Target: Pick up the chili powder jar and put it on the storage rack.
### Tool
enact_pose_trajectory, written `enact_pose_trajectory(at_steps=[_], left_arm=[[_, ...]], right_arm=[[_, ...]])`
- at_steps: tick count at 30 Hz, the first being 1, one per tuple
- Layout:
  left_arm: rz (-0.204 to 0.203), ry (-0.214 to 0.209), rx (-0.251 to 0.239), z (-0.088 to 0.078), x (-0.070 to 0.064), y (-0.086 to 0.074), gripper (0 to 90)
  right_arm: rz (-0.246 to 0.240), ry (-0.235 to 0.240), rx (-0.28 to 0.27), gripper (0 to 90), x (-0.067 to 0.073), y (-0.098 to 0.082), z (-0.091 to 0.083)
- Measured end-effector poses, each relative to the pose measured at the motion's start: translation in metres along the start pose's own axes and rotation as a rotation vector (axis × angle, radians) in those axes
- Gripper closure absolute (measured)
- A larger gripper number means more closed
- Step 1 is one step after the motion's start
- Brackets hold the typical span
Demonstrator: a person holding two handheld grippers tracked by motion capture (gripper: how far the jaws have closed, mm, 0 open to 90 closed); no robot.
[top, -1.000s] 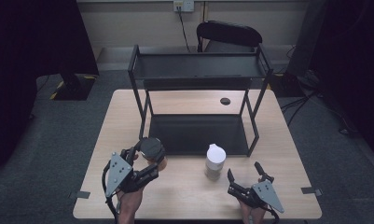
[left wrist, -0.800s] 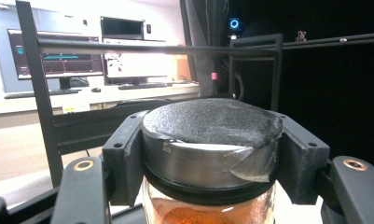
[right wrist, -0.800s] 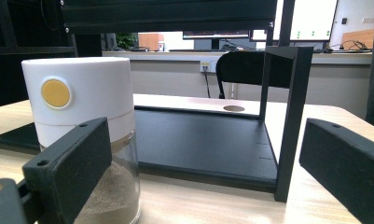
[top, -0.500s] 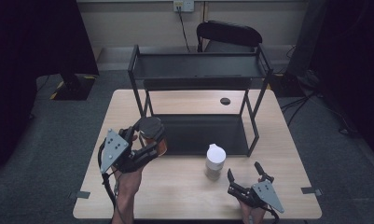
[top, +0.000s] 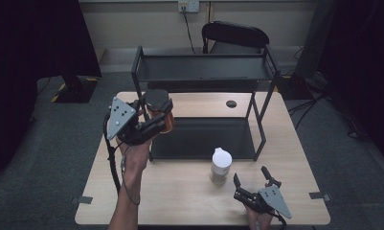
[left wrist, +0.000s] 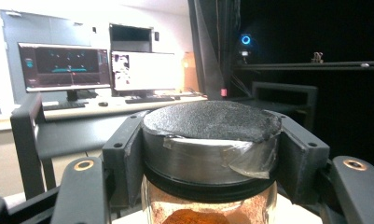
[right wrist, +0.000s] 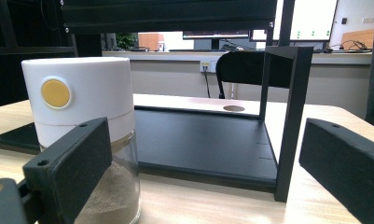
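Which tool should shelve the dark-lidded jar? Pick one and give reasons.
Left. The left tool is shut on the dark-lidded jar, held off the table near the rack. The right tool rests open on the table beside the white-lidded jar.

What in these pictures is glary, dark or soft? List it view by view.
High view: even light on the table, room edges nearly black, slightly soft overall. Left gripper view: the jar with the black lid is fairly sharp, the monitors behind are blown out with a hazy glow, the right side black. Right gripper view: the white-capped jar is crisp, the bright screens beyond the shelf rack wash out.
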State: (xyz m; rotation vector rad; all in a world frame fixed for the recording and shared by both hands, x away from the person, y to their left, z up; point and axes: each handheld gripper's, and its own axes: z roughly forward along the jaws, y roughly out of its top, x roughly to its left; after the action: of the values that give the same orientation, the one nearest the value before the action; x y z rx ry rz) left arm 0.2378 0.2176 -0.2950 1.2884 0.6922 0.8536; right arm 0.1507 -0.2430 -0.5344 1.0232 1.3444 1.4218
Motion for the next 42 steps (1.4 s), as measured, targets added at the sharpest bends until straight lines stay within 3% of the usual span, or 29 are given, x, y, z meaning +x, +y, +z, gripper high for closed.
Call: enact_pose_trajectory(at_steps=[14,22,25,28,32,42], left_arm=[[0.025,0.021,-0.018,0.045,0.001,0.033,35.2],[0.025,0.054,-0.033,0.074,0.002,0.047,35.2],[0.015,0.056,-0.043,0.085,0.003,0.047,35.2],[0.060,0.098,-0.028,0.096,-0.002,0.047,35.2],[0.045,0.138,-0.028,0.108,0.000,0.044,35.2],[0.049,0.166,0.004,0.128,0.005,0.043,35.2]], right_arm=[[0.000,0.000,0.000,1.5,0.000,0.000,0.000],[0.000,0.002,0.001,1.7,0.000,0.000,0.000],[0.000,0.002,0.001,1.7,0.000,0.000,0.000],[0.000,0.002,0.000,1.7,0.000,0.000,0.000],[0.000,0.000,0.000,1.7,0.000,0.000,0.000],[0.000,0.000,-0.001,1.7,0.000,0.000,0.000]])
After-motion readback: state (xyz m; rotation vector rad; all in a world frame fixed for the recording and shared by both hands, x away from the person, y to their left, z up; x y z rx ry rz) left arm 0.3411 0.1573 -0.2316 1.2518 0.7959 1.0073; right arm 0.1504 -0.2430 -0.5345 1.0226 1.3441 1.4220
